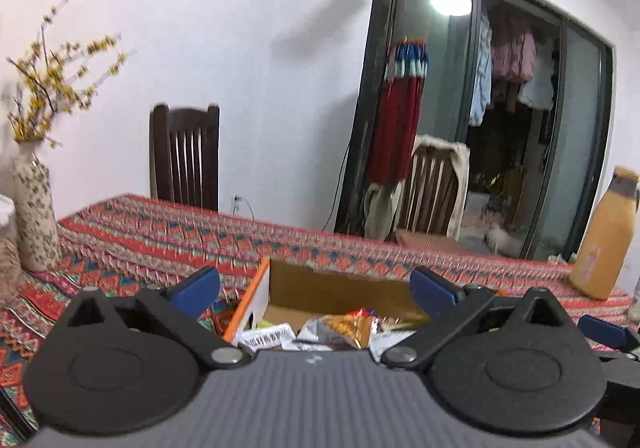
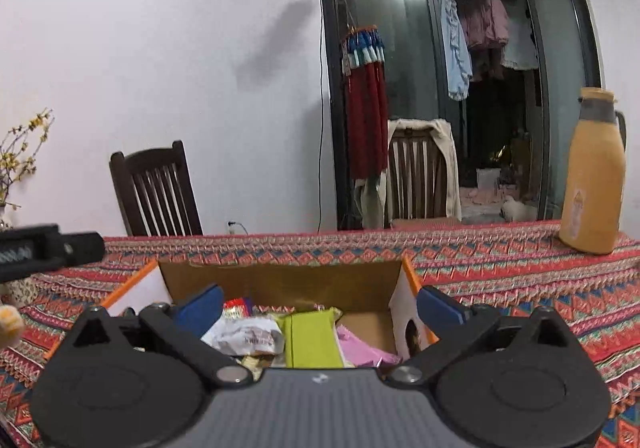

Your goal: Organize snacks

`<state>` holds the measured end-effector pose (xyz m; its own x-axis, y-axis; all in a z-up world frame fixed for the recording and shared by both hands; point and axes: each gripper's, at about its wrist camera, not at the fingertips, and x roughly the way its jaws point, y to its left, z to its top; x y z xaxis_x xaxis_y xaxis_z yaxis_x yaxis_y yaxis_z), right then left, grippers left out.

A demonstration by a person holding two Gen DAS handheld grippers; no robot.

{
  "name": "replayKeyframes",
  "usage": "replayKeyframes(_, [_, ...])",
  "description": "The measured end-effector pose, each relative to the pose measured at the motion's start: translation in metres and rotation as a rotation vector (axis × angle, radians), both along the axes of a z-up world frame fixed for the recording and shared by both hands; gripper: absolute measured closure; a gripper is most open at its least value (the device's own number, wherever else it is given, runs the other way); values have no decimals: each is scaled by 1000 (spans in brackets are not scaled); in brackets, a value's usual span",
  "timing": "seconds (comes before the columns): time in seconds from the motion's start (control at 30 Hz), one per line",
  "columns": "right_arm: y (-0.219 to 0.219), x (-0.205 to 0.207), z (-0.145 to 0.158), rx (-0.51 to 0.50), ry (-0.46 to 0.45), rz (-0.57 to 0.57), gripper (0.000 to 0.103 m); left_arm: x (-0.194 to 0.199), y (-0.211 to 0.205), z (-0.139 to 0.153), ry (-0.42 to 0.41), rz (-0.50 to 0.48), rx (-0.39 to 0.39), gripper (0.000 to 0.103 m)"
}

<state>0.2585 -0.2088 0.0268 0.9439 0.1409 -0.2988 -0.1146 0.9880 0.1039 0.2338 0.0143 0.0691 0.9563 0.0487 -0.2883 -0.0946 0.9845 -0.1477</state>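
An open cardboard box (image 1: 320, 282) with orange-edged flaps stands on the patterned tablecloth and holds several snack packets (image 1: 344, 328). In the right wrist view the box (image 2: 280, 280) holds a white crinkled packet (image 2: 248, 336), a green packet (image 2: 310, 340), a pink one (image 2: 360, 348) and a red one (image 2: 236, 308). My left gripper (image 1: 316, 288) is open and empty just above the box's near side. My right gripper (image 2: 320, 306) is open and empty over the box. The left gripper's body (image 2: 48, 248) shows at the left edge of the right wrist view.
An orange thermos jug (image 2: 592, 172) stands on the table at the right, also in the left wrist view (image 1: 604, 236). A patterned vase with yellow flowers (image 1: 34, 216) stands at the left. Two wooden chairs (image 2: 156, 192) are behind the table, before a wall and glass doors.
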Motion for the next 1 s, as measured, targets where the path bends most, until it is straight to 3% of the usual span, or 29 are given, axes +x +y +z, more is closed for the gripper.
replayKeyframes(0.17, [-5, -30, 14, -4, -27, 1, 0, -32, 4, 17, -40, -20, 12, 0])
replayKeyframes(0.4, [-16, -90, 17, -10, -29, 17, 0, -82, 9, 21, -33, -97, 11, 0])
replayKeyframes(0.73, [-35, -161, -11, -12, 43, 42, 0, -141, 9, -20, 65, -153, 16, 0])
replayKeyframes(1.0, [-44, -181, -38, -8, 138, 51, 0, -160, 14, -52, 164, -127, 2, 0])
